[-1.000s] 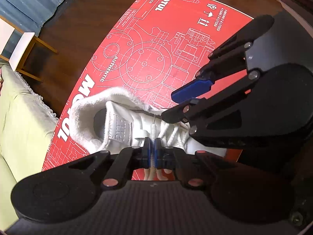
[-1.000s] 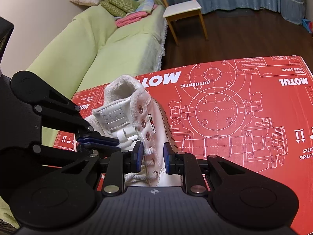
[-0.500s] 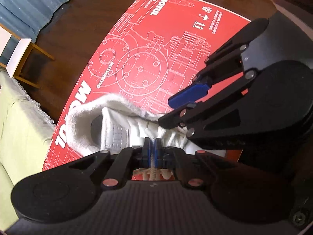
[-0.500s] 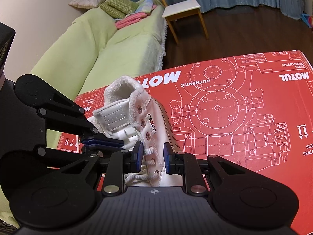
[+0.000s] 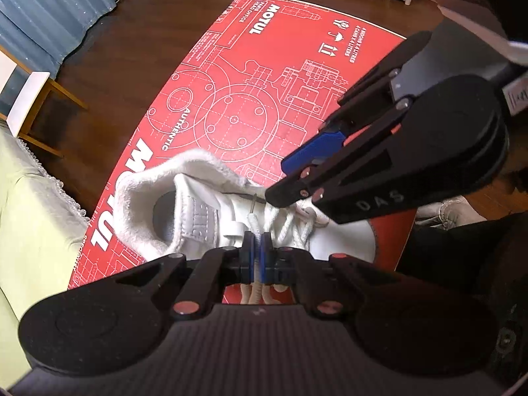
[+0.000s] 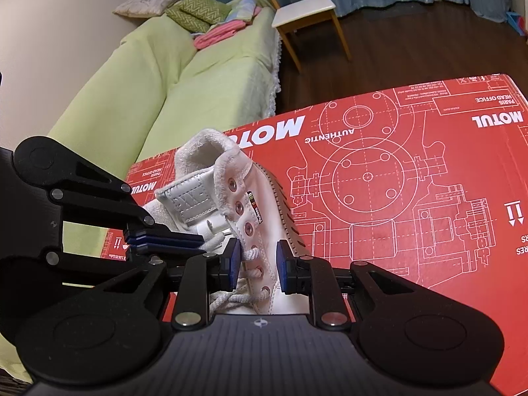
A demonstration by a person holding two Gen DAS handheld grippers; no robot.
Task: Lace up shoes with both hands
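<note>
A white high-top shoe (image 5: 198, 204) lies on a red printed cardboard box (image 5: 264, 82). My left gripper (image 5: 256, 247) is shut on the end of the white lace (image 5: 252, 224), just above the tongue; the lace tip pokes out past the pads. In the right wrist view the left gripper (image 6: 198, 242) sits left of the shoe (image 6: 264, 217), with the lace end (image 6: 214, 241) sticking out of it. My right gripper (image 6: 256, 264) straddles the eyelet flap. Its jaws are opening, and the pads stand apart from the flap and the lace loop between them. The right gripper (image 5: 277, 181) hangs close over the laces.
A green sofa (image 6: 198, 76) with cushions and folded clothes runs along the box's left side. A wooden chair (image 6: 307, 10) stands on the dark floor beyond. A person's dark-clothed leg (image 5: 462, 247) is at the box's near right.
My left gripper has tilted slightly with the lace end still pinched. The right gripper stays over the eyelet flap, jaws a touch wider.
</note>
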